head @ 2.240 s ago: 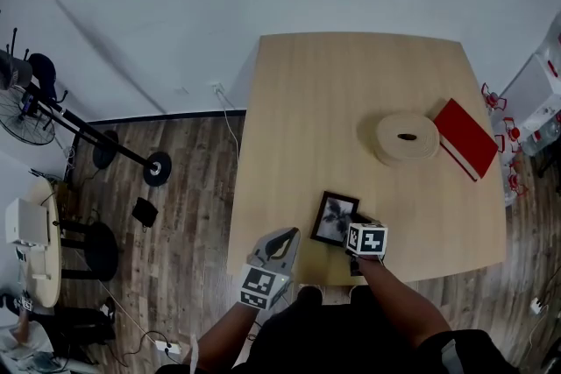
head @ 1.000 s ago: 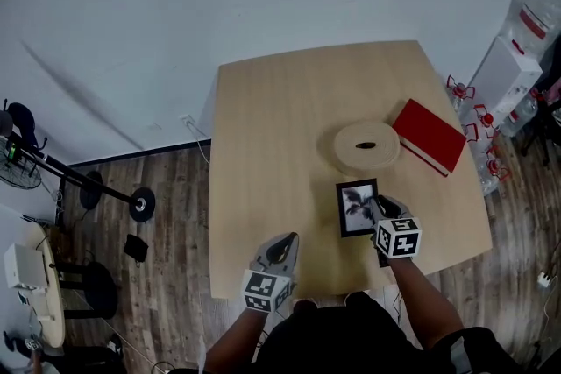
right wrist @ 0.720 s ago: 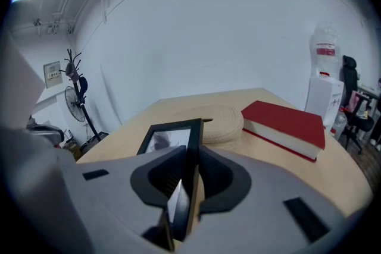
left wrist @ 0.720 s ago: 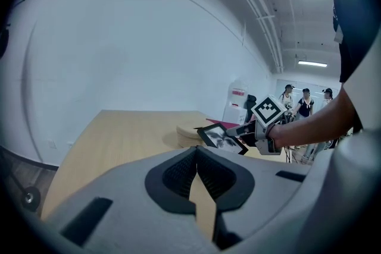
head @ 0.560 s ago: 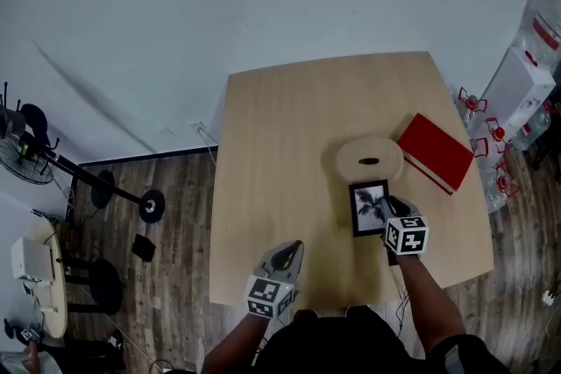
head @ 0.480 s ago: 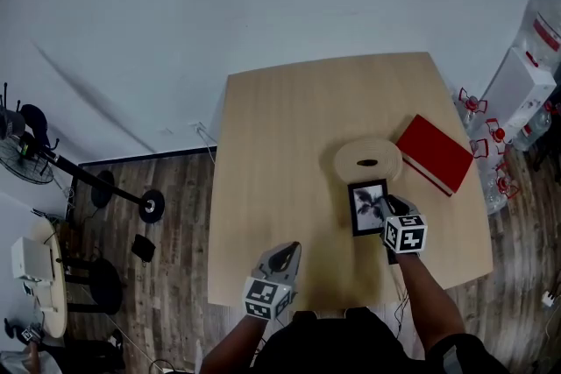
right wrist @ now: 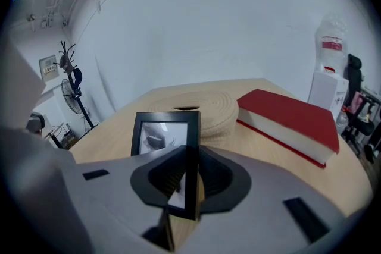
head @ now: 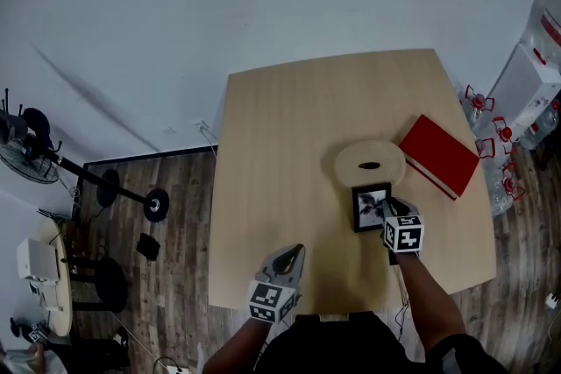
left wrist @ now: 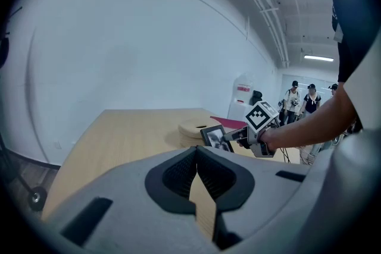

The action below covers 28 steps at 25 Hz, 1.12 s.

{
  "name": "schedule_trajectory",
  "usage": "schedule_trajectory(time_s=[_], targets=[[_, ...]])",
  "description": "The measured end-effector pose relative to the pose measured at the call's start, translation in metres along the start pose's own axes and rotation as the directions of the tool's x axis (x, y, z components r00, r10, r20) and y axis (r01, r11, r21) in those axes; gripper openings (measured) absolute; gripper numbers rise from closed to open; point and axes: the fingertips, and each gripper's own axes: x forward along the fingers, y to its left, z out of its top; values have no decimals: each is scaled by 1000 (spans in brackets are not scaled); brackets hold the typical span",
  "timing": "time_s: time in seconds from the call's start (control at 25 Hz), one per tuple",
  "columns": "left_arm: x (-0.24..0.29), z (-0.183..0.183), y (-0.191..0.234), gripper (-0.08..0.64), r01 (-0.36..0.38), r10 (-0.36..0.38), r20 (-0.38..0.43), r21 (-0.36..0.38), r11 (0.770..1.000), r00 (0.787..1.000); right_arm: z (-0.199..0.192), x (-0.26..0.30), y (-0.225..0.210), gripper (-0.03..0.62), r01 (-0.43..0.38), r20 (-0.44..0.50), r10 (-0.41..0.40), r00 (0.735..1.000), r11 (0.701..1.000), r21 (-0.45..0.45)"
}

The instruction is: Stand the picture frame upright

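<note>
1. The right gripper (head: 387, 212) has its fingers clamped on the picture frame (head: 372, 206). They pinch its right-hand side edge. In the right gripper view the black edge sits btwn the two pads w/ no gap showing.
2. The frame is black w/ a dark photo under glass. It's on the right half of the tabletop (head: 280, 136), toward my side.
3. It's tipped up off flat. In the left gripper view it stands steep, leaning back a bit, w/ the photo side facing that camera. I can't tell if its bottom edge rests on the tabletop, since the gripper bodies hide it.
4. Right behind the frame there's a round coiled mat (head: 370, 162) w/ a dark slot in the middle, lying flat. The frame's top edge meets the mat's rim in the head view, but I can't tell if they're touching.
5. A red book (head: 440, 155) lies flat just beside the mat on its right, skewed to the tabletop's edge.
6. The left gripper (head: 294, 252) has its fingers closed tip to tip w/ nothing btwn them. It's over the near edge of the tabletop, left of the frame and well apart from it.
7. Off the tabletop there's a white water dispenser (head: 529, 79) at far right and a fan (head: 19, 155) on the wood floor at left. A few people (left wrist: 302, 101) stand in the background of the left gripper view.
</note>
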Motion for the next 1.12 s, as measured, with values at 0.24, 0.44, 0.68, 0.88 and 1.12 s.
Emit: schedule_trajectory(time_s=[0.24,0.44,0.68,0.88,1.12], targets=[[1,-7,6,5,-6,6,-23,-12,1000,1000,0,1,2,66,21,8,-21,1000,1000,-16],[3,-3,11,5,-15,15,3,-12,1000,1000,7,-2,2,97,-13,24,12,1000,1000,27],[1,2,14,5,-7,7,5,-8,1000,1000,34,-35,17,97,-33,111,35,993,999,-26],[2,25,11,5,6,-6,75,2,1000,997,62,-76,38,97,-58,172,62,983,998,-26],[3,57,1,5,37,-39,155,16,999,987,82,-123,63,90,-82,239,92,967,995,-51]])
